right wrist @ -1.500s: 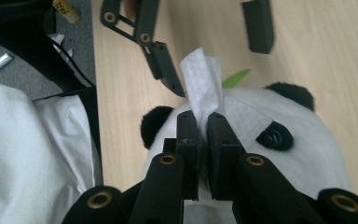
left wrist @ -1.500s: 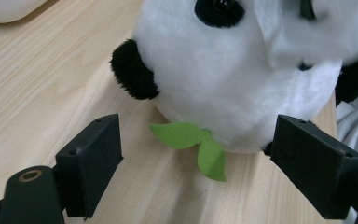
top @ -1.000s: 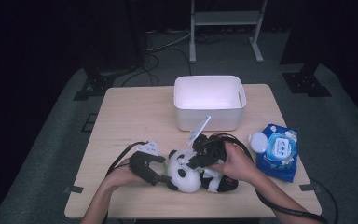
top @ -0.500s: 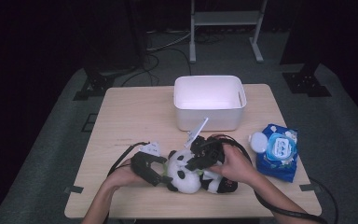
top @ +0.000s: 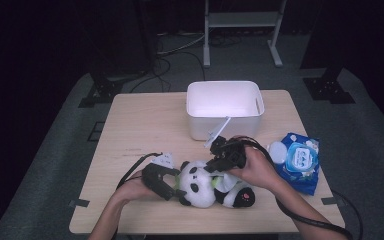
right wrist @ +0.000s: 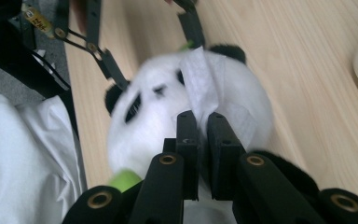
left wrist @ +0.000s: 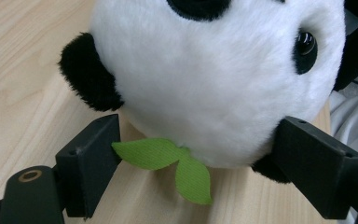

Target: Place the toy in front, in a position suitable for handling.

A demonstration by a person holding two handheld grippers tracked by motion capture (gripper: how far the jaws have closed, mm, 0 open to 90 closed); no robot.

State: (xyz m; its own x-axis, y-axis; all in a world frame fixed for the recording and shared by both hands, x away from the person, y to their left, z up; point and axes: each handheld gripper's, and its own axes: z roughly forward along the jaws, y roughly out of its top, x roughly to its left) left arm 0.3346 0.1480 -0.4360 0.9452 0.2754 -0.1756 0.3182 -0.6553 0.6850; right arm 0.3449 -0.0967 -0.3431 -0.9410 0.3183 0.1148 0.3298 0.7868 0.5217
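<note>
A black-and-white panda plush [top: 200, 186] lies on the wooden table [top: 145, 130] near its front edge. My left gripper [top: 178, 188] comes in from the left, its jaws pressed against both sides of the panda's head [left wrist: 214, 84], just above a green fabric leaf [left wrist: 186, 163]. My right gripper [top: 215, 168] reaches down onto the panda from the right. It is shut on a white wipe [right wrist: 200, 79], which lies draped over the panda's white head [right wrist: 154, 121]. The left gripper's open-frame jaws stand beyond the head in the right gripper view.
A white rectangular bin [top: 224, 84] stands at the back middle of the table. A blue pack of wipes [top: 300, 161] with a white lid [top: 277, 151] beside it lies at the right edge. Cables trail from both grippers toward the front.
Almost nothing differs. The right hand has shifted very slightly over the panda, and the left gripper holds the head in the same spot.
</note>
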